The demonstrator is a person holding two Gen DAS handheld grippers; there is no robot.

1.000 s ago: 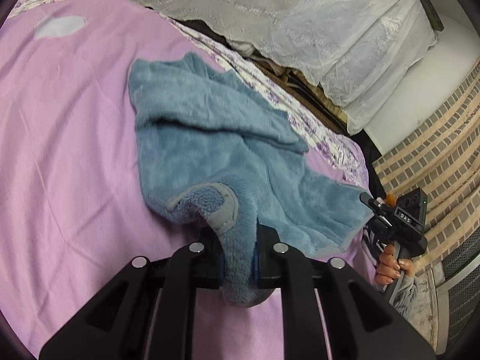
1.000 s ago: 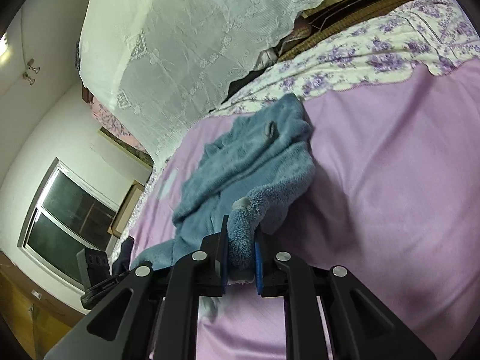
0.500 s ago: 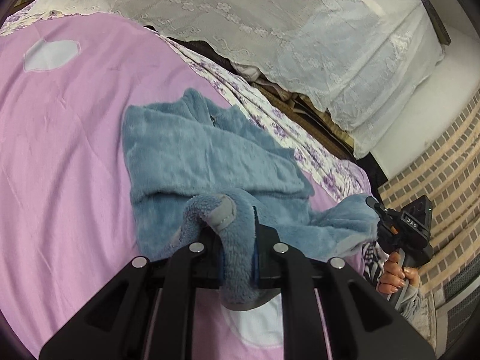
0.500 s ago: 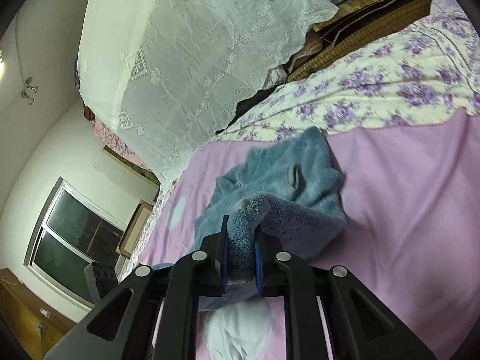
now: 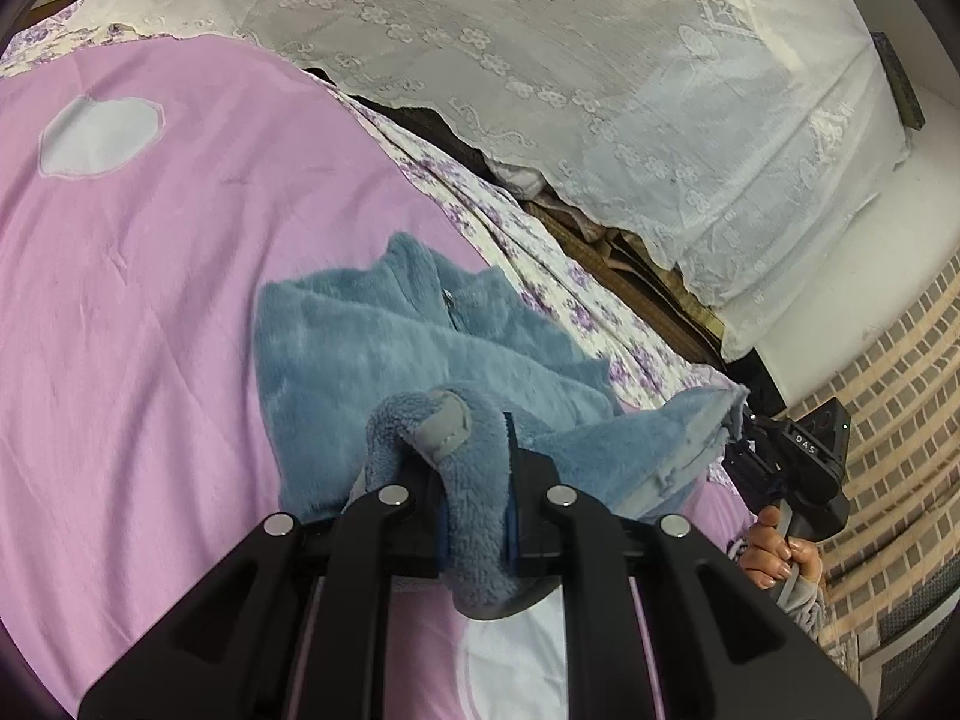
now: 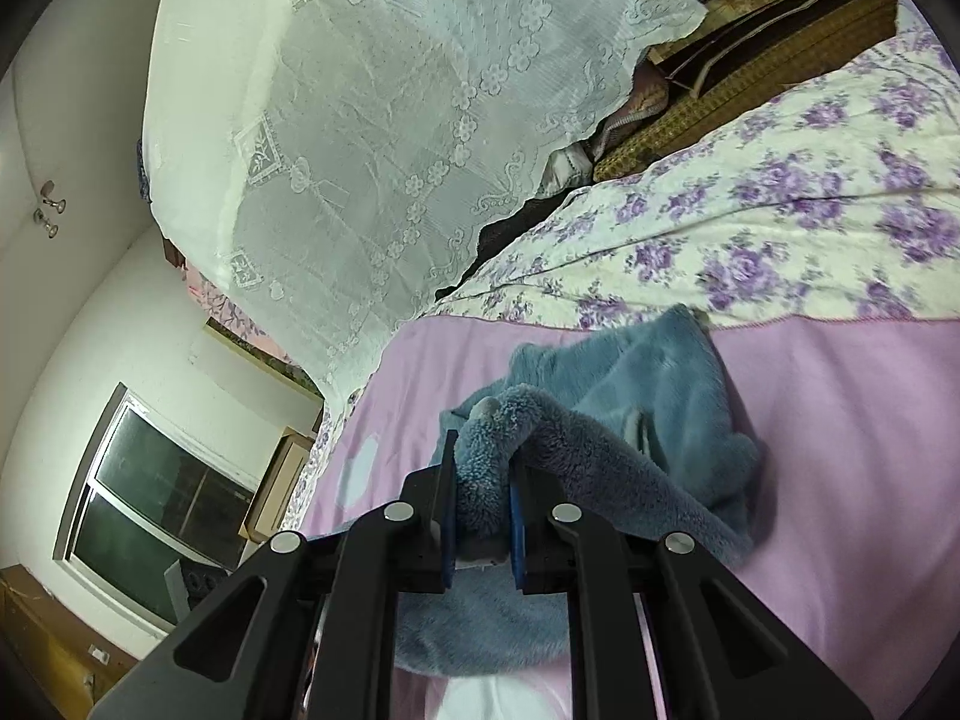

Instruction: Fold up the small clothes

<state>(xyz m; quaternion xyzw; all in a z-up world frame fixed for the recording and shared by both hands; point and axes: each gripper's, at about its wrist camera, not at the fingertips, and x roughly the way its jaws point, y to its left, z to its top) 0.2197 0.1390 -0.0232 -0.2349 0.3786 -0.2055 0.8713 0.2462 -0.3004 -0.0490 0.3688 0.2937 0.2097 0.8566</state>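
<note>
A small blue fleece garment (image 5: 384, 354) lies on the pink bed cover (image 5: 150, 276); it also shows in the right wrist view (image 6: 660, 384). My left gripper (image 5: 477, 480) is shut on its grey-trimmed lower edge and holds that edge lifted over the garment's body. My right gripper (image 6: 483, 480) is shut on the other end of the same edge. In the left wrist view my right gripper (image 5: 741, 420) shows at the right, pinching the hem corner above the bed.
A floral sheet (image 6: 780, 228) borders the pink cover. White lace fabric (image 5: 600, 90) hangs over stacked bedding behind it. A brick-pattern wall (image 5: 900, 390) stands at the right, a window (image 6: 156, 492) at the left.
Both grippers have carried the lower edge up and forward towards the collar. The garment now looks shorter and doubled over, and the lace backdrop fills more of both views.
</note>
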